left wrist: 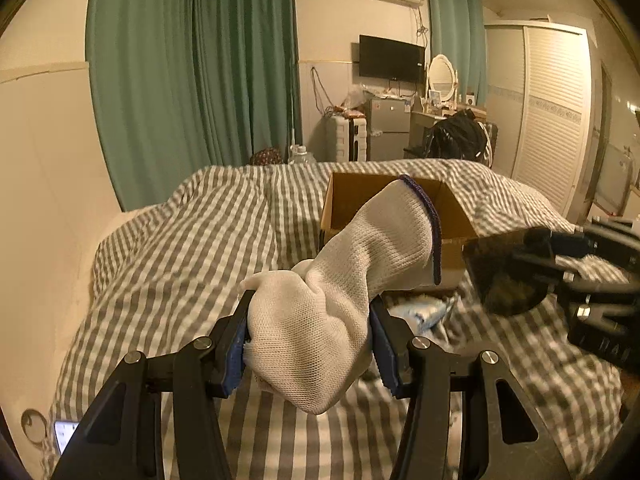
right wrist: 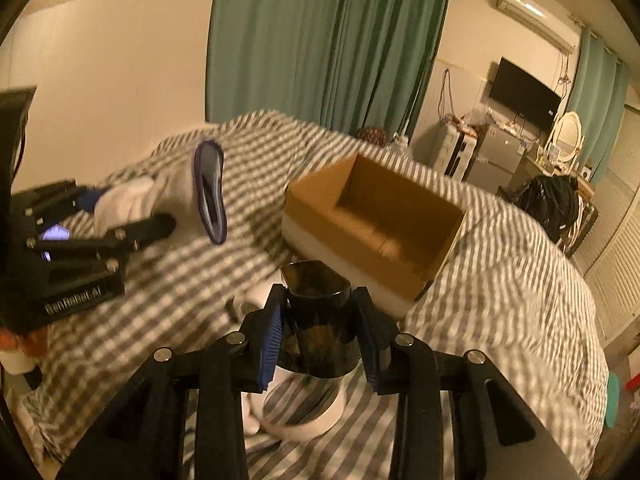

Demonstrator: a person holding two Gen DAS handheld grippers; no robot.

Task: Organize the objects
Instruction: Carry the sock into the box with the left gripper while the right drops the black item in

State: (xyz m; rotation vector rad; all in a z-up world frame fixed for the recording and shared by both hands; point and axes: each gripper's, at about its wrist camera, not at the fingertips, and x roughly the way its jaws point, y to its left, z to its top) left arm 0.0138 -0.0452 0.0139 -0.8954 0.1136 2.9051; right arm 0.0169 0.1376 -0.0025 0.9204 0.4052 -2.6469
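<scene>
Two grippers are loaded above the striped bedcover [left wrist: 180, 248]. My left gripper [left wrist: 310, 336] is clamped on the finger end of a white knit glove [left wrist: 360, 256], cuff raised toward the open cardboard box [right wrist: 372, 224]. My right gripper [right wrist: 320, 336] is closed around a dark translucent cup [right wrist: 320, 320], held just short of the box.

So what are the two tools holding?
Left tool grips a white glove by its finger end. Right tool grips a dark cup by its sides.
</scene>
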